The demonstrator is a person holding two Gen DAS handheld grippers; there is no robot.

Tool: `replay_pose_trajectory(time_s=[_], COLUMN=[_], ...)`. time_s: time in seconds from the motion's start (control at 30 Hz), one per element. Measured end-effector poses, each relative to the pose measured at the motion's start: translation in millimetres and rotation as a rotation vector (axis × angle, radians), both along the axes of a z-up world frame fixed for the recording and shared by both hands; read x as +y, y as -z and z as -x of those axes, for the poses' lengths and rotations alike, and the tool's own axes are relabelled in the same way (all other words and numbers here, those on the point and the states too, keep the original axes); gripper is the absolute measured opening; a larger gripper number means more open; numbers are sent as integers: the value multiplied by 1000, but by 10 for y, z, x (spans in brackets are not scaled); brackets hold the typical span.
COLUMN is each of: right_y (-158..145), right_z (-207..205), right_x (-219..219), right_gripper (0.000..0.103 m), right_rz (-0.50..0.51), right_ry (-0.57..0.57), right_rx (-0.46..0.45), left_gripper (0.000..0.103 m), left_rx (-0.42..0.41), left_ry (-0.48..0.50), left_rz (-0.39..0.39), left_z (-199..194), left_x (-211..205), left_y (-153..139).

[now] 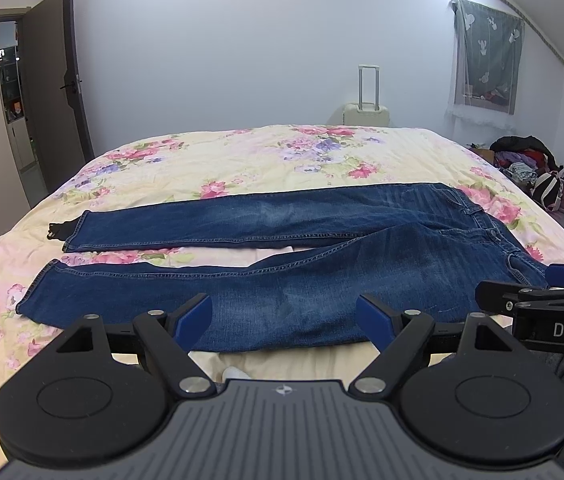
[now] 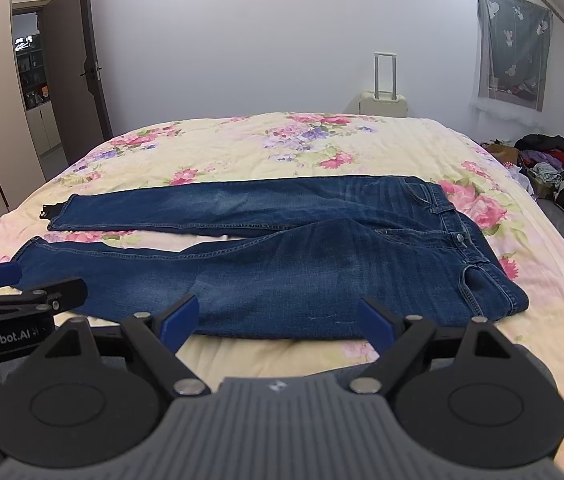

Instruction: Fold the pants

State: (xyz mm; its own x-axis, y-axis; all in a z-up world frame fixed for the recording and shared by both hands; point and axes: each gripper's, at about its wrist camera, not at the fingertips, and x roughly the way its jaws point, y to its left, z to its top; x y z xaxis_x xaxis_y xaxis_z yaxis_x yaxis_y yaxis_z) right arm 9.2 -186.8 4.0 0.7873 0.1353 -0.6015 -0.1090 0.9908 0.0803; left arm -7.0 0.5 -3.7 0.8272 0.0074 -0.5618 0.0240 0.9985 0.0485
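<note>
Blue jeans (image 1: 282, 264) lie flat across the floral bed, waistband at the right, both legs stretched left and slightly apart. They also show in the right wrist view (image 2: 302, 256). My left gripper (image 1: 284, 316) is open and empty, just in front of the near leg's edge. My right gripper (image 2: 278, 316) is open and empty, in front of the near leg close to the hip. Each gripper shows at the side of the other's view: the right one (image 1: 538, 292), the left one (image 2: 6, 284).
The bed (image 1: 242, 152) has a cream floral cover. A small black item (image 1: 56, 231) lies by the far leg's cuff. A cream suitcase (image 1: 367, 114) stands behind the bed. Clothes and bags (image 1: 538, 172) lie on the floor at the right. A door (image 1: 62, 84) stands open at the left.
</note>
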Motion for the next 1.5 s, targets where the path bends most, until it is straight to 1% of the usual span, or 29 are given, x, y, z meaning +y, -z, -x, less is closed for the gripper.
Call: replay_pose_trajectory(time_s=[1.07,1.5], right_y=[-43,-44], right_z=[105,118], right_x=[53,60], right_gripper=[82,82], right_rz=[-11,-9], right_ry=[-43,-46], right_rx=[-11,-13], left_gripper=[96,96], left_rx=[12,7], left_ry=[-2,-15], left_rz=[-17,-15], left_z=[10,6], left_x=[-44,29], left_y=[-13,-36])
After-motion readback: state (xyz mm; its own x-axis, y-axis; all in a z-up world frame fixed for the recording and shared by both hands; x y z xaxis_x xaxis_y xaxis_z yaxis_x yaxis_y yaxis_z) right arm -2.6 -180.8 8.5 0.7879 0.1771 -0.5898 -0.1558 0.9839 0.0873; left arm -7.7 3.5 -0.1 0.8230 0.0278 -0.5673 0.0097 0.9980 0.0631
